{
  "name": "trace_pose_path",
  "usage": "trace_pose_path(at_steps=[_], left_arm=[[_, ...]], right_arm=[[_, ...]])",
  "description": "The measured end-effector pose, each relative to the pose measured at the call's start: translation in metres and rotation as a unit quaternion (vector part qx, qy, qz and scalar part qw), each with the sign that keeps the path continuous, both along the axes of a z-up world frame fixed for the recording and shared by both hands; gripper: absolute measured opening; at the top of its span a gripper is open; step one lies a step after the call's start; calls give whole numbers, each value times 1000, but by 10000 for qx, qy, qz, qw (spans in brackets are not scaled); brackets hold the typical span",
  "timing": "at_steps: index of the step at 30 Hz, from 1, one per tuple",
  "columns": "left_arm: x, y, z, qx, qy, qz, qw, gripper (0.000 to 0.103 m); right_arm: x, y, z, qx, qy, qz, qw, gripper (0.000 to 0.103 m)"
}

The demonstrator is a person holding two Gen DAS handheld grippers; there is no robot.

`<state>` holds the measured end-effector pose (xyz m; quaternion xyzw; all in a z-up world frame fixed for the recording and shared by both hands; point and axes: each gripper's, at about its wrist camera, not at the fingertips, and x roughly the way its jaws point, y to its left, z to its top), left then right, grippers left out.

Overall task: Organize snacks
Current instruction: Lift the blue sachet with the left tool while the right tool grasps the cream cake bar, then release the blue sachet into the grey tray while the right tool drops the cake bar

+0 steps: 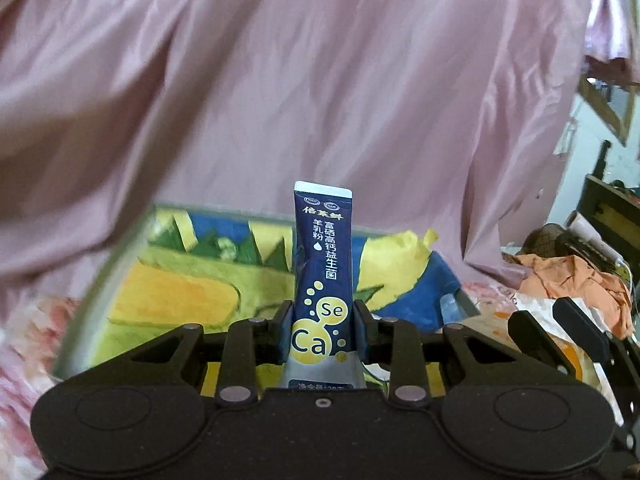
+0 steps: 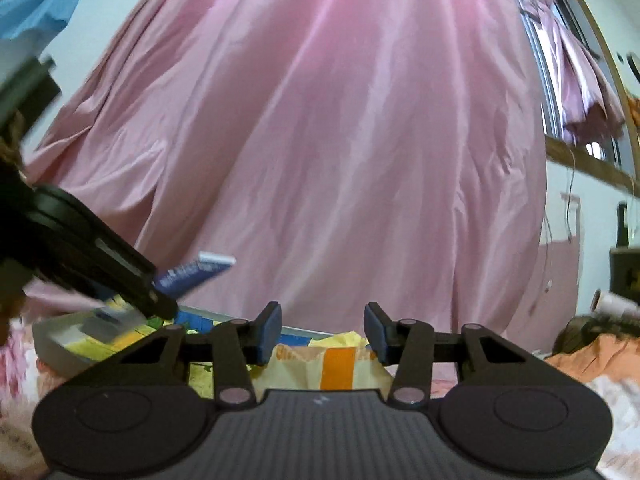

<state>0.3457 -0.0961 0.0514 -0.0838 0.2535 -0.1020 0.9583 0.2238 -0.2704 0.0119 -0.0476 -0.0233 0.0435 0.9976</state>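
My left gripper (image 1: 322, 330) is shut on a dark blue stick sachet (image 1: 323, 264) with yellow "Se" and "Ca" circles; the sachet stands upright between the jaws. It is held above a grey tray (image 1: 100, 276) that holds yellow, green and blue snack packets (image 1: 192, 292). In the right wrist view the left gripper (image 2: 160, 300) shows at the left with the sachet (image 2: 196, 274) sticking out over the tray (image 2: 52, 344). My right gripper (image 2: 322, 330) is open and empty, above a yellow and orange packet (image 2: 336, 368).
A pink satin curtain (image 1: 320, 80) hangs close behind the tray. Orange cloth (image 1: 576, 280) and clutter lie at the right on a floral pink bedsheet (image 1: 24, 360). A window with a wooden frame (image 2: 580, 160) is at the far right.
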Motion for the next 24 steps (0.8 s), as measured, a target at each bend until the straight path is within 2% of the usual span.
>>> trace_pose_path(at_steps=[3,10,17,20,24], left_arm=[[12,-5,-9,-135,143,86,9998,32],[20,-10,-26,-110,423,37,9990,33],[24,-8,-29,-167,575,184,9980,35],[24,-8,-27,-122,565,186,9982,45],[20,-8,-25,-164,519,231,9982,64]], right_arm=[[11,-6,-3,86,27,86,9999,50],[28,-17,-11,415,138,192,9989,55],[40,-24,-17,700,275,303,9967,61],[46,-27,-18,841,392,318,9952,72],[46,-35,-20,1080,439,324,9927,80]])
